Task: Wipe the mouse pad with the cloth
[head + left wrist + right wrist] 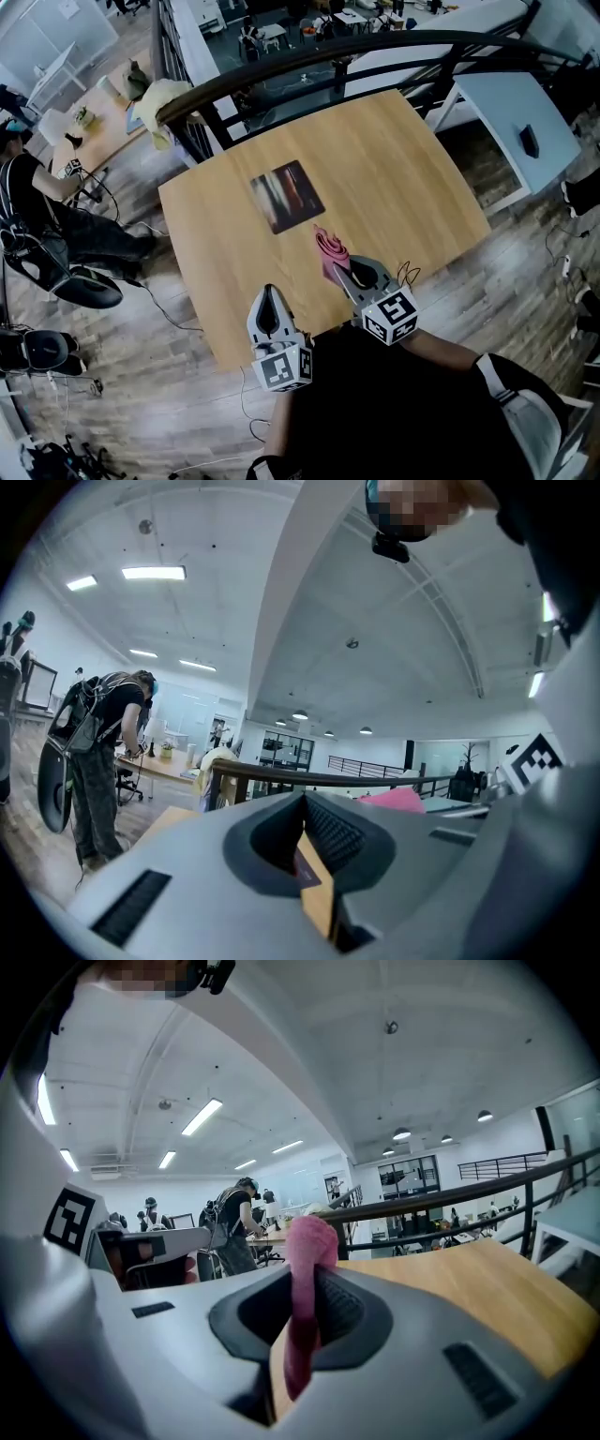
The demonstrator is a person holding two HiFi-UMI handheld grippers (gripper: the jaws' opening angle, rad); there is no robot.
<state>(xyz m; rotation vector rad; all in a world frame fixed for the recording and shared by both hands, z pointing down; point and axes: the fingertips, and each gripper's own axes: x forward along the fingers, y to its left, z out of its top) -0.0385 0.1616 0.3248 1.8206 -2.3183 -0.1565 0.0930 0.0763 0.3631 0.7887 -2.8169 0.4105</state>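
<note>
Closest in, the left gripper (pixel 269 298) hangs over the tabletop (pixel 403 169) by its near left corner. Its jaws are drawn almost together, with only a thin slit between them and nothing in their grip. Just to its right, the right gripper (pixel 343 269) sits over the near edge, and this one is busy. Its jaws are clamped on the pink cloth (pixel 330 248), which is pinched in a narrow fold, with the bunched end poking out past the tips toward the far side. The right gripper view confirms it: the cloth (pixel 305 1251) stands squeezed right down the middle of the jaws. The cloth is lifted clear, not touching the wood as far as the views tell. Further up sits the mouse pad (pixel 288 195), a dark rectangle lying flat around the middle of the tabletop, a bit toward the far left corner, near the cloth but apart from it. Beyond the far edge runs a dark railing (pixel 309 56), and a white desk (pixel 511 112) stands off to the right.
</note>
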